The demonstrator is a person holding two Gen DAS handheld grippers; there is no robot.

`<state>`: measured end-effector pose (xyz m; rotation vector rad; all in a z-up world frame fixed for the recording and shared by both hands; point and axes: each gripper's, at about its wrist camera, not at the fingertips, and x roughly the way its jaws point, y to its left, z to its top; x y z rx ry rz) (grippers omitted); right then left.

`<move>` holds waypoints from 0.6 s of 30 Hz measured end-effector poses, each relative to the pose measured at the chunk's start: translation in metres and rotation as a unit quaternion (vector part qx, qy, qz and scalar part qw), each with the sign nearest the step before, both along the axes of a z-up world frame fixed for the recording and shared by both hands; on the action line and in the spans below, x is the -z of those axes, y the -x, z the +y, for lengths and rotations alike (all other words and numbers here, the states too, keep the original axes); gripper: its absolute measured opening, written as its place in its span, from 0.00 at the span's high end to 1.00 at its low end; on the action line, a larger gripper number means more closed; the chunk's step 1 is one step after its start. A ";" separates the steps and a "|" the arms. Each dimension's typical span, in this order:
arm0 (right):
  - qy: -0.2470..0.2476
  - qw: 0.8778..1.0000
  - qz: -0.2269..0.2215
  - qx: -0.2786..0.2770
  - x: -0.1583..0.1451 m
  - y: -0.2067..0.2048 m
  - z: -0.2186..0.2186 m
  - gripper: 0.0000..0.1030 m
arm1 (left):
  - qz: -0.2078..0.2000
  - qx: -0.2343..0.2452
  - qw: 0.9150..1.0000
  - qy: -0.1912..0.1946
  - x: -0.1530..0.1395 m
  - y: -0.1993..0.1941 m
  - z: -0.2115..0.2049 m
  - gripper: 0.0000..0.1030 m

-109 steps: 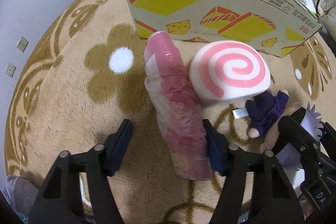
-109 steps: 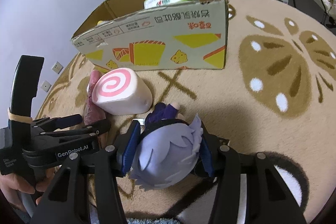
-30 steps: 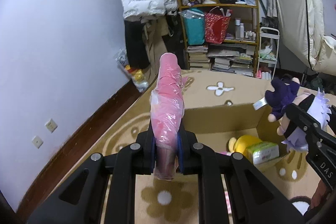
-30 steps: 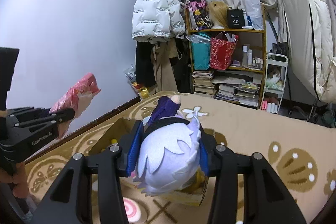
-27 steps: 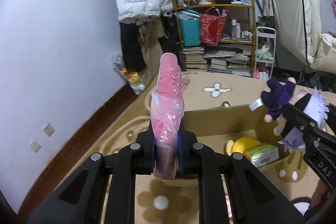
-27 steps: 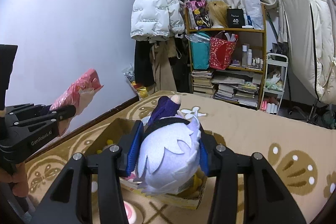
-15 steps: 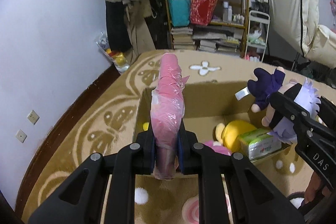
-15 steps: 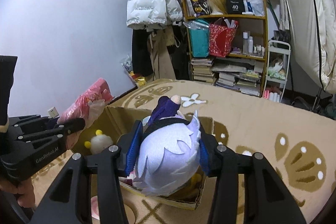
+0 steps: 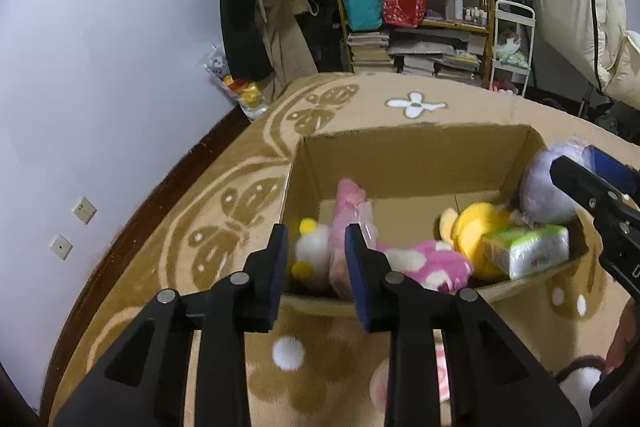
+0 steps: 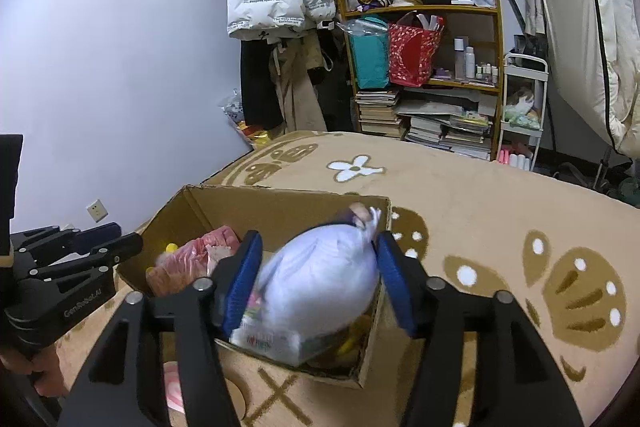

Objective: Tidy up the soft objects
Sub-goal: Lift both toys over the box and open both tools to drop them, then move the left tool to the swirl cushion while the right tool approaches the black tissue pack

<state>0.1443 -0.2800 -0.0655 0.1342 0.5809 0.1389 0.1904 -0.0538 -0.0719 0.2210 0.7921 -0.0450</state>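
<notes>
Left tool point(image 9: 316, 259): jaws opening over the near-left corner of the cardboard box point(image 9: 412, 147), no longer clamped on the pink plastic-wrapped roll point(image 9: 350, 211), which 1 second ago stood upright and pinched between the pads; roll now apart from the left pad, close against the right one, tipped down among a white and yellow plush point(image 9: 310, 247) and a pink spotted plush point(image 9: 428, 261). Right tool point(image 10: 316, 279): jaws opening too, blue pads drawn off both sides of the lavender-haired doll point(image 10: 320, 279), squeezed between them half a second ago; doll blurred, seemingly dropping onto the green tissue pack point(image 9: 528, 255) beside the yellow plush point(image 9: 476, 227) at the box's right end. Judged from this: 2 more soft things delivered into the box in 1 go, release step nearly finished. Outside the box, on the beige patterned rug point(image 10: 480, 211), only the pink-and-white swirl cushion point(image 10: 176, 387) seen lying in front of the near wall, probably next. Possible snag: doll perched high, could roll over the rim.
</notes>
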 end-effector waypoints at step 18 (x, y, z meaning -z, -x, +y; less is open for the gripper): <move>0.025 0.999 0.002 0.025 -0.018 0.036 0.012 0.00 | -0.040 -0.009 0.999 -0.011 -0.037 0.059 0.015 0.26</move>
